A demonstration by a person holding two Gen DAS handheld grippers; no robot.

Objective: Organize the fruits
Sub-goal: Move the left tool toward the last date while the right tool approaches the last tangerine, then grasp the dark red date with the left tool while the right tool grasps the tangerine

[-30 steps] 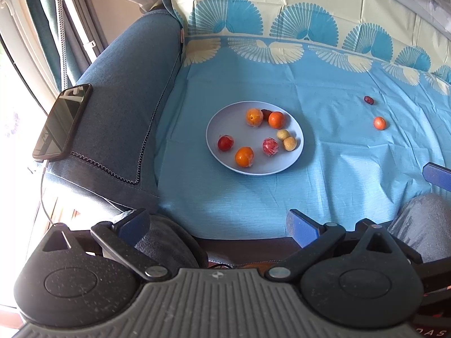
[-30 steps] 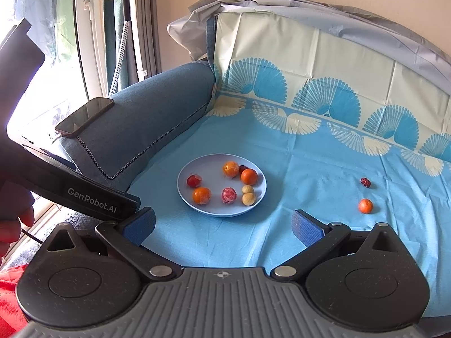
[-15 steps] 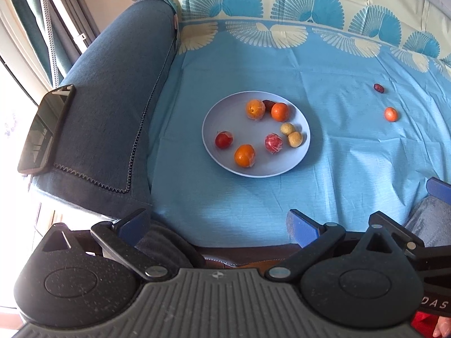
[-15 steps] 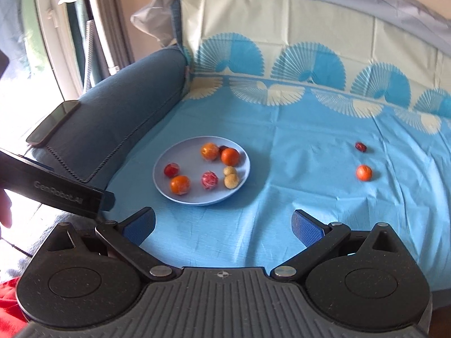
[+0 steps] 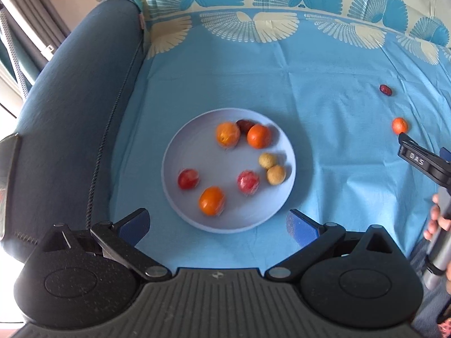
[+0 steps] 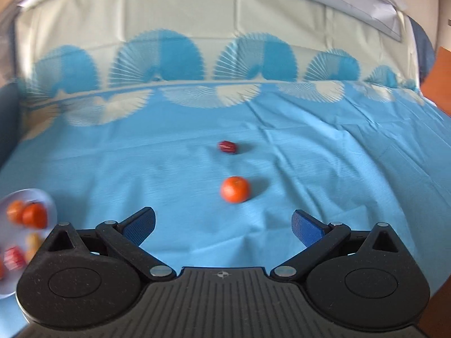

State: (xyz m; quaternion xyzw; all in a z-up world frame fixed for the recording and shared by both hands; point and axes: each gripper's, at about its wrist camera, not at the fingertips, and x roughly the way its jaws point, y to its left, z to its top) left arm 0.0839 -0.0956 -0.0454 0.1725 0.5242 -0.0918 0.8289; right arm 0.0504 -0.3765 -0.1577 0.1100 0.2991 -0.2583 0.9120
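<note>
Left gripper is hovering with its blue pads spread wide and holding nothing; the near rim of the pale plate is sitting between and just ahead of its fingertips. The plate is carrying three orange fruits, two red ones, two small tan ones and a dark red piece tucked behind the oranges.

Right gripper is also hanging with its fingers splayed apart and gripping nothing. A loose orange fruit is lying on the blue cloth just ahead of it, roughly on its centreline, not touching either pad. A small dark red fruit is lying farther ahead, apart from the orange one. The plate is showing blurred at this gripper's far left.
</note>
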